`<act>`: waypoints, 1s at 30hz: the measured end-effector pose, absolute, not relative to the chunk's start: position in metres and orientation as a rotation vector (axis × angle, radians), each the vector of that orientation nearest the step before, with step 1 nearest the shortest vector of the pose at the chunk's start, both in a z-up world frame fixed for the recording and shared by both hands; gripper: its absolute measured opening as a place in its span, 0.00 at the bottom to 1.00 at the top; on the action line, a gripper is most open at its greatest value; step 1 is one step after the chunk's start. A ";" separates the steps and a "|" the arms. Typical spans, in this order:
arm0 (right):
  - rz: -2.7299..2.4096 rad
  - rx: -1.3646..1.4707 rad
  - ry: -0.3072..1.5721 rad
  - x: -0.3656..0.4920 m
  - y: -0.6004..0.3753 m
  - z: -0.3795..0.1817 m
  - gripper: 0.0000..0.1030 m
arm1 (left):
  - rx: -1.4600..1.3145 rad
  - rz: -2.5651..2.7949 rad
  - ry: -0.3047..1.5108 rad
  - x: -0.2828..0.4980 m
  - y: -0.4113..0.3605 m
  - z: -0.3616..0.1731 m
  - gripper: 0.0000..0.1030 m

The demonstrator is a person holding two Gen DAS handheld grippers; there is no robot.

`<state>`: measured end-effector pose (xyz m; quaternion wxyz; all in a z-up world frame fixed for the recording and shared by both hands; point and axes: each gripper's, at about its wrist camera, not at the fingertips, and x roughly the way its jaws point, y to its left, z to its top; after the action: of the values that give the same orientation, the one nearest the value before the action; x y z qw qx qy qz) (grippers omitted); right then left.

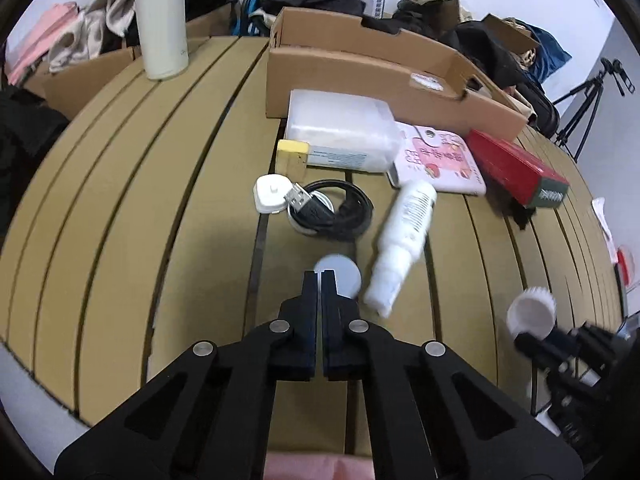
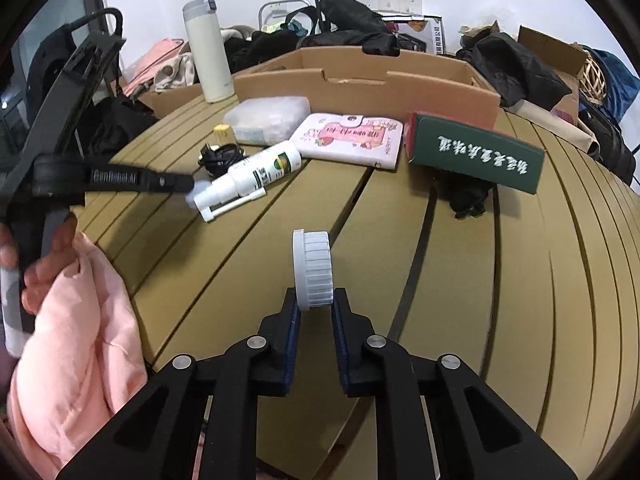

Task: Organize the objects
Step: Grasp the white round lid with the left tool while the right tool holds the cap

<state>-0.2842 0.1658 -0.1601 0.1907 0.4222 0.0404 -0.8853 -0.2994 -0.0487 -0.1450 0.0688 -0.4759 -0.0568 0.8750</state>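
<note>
The right gripper (image 2: 314,300) clamps a white ribbed cap (image 2: 314,270) between its two fingers, holding it on edge above the slatted table (image 2: 520,300). In the left wrist view the same cap (image 1: 531,312) shows at the lower right, at the tip of the right gripper (image 1: 524,338).

The left gripper (image 1: 321,276) has its fingers pressed together with nothing visible between them. Its tips sit just in front of a pale round disc (image 1: 340,276) that lies on the table (image 1: 140,220); whether they touch it cannot be told. Just right of the disc lies a white spray bottle (image 1: 400,244) on its side, nozzle end toward the camera. From the right wrist view the left gripper (image 2: 188,184) reaches in from the left, its tip close by the nozzle of the spray bottle (image 2: 256,176).

Beyond the bottle lie a coiled black cable (image 1: 336,212) and a white plug (image 1: 270,194). Farther back sit a small yellow block (image 1: 293,156), a clear plastic box (image 1: 340,132), a pink wallet (image 1: 440,164) and a red and green box (image 1: 516,168). Behind them stands an open cardboard box (image 1: 360,72), and to the far left a tall white flask (image 1: 161,20). Clothes and bags are piled along the back.
</note>
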 end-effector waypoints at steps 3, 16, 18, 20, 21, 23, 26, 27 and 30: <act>-2.502 1.147 0.116 -0.275 0.168 -0.146 0.17 | -1.373 2.655 -0.191 -0.278 -0.052 -0.136 0.00; -2.505 1.149 0.045 -0.258 0.177 -0.135 0.17 | -1.436 2.472 0.054 -0.317 -0.029 -0.166 0.39; -2.502 1.146 0.035 -0.259 0.177 -0.134 0.17 | -1.428 2.459 0.078 -0.320 -0.024 -0.167 0.40; -2.497 1.146 0.038 -0.261 0.175 -0.135 0.17 | -1.431 2.459 0.072 -0.324 -0.022 -0.167 0.36; -2.494 1.146 0.039 -0.262 0.174 -0.135 0.17 | -1.425 2.454 0.073 -0.324 -0.020 -0.168 0.31; -2.487 1.150 0.037 -0.263 0.173 -0.137 0.17 | -1.417 2.449 0.086 -0.324 -0.019 -0.167 0.21; -2.476 1.158 0.040 -0.264 0.171 -0.140 0.17 | -1.412 2.449 0.083 -0.326 -0.016 -0.168 0.20; -2.474 1.160 0.039 -0.264 0.171 -0.141 0.17 | -1.410 2.455 0.080 -0.326 -0.015 -0.168 0.19; -2.470 1.158 0.036 -0.261 0.172 -0.140 0.17 | -1.410 2.473 0.072 -0.315 -0.022 -0.165 0.00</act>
<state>-0.2611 0.1723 -0.1404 0.2051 0.4154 0.0130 -0.8861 -0.3153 -0.0215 -0.1655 0.1462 -0.4898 0.0250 0.8591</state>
